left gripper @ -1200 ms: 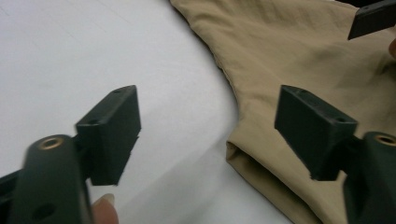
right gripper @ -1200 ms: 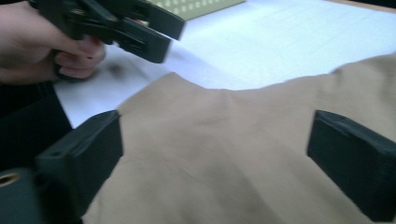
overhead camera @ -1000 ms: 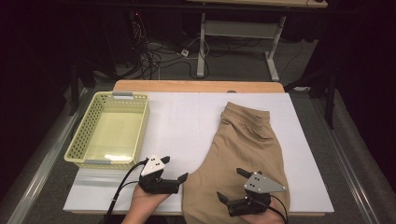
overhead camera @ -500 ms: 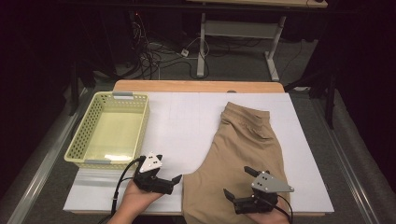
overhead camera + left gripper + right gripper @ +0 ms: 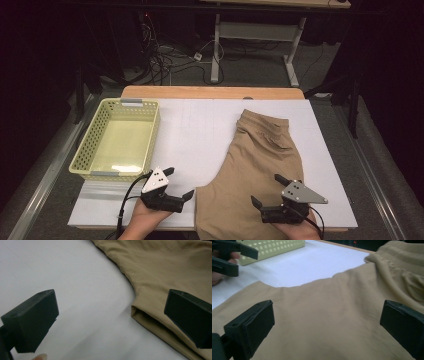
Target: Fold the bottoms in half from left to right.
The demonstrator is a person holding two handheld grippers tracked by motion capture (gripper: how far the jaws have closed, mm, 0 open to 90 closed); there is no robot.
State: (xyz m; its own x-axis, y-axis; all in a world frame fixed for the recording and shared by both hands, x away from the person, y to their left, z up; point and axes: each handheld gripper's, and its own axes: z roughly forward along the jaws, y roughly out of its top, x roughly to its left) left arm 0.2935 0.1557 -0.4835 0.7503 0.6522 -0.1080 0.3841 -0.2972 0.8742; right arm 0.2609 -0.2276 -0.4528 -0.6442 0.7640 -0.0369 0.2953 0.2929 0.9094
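Folded tan shorts lie on the white sheet, waistband at the far end. My left gripper rests near the table's front edge, just left of the shorts' near left edge. Its jaws have just been opening and stand wide with nothing gripped. In the left gripper view the shorts' hem lies below the gap, towards the right jaw. My right gripper hovers open above the shorts' near end. In the right gripper view tan cloth spreads under the wide jaws.
A pale yellow perforated basket stands empty at the left of the sheet. The left gripper and the basket show at the top left of the right gripper view. Cables and a desk frame lie beyond the table.
The left gripper's jaws have spread and it has drawn slightly back from the shorts' edge. The right gripper has shifted a little to the right over the shorts.
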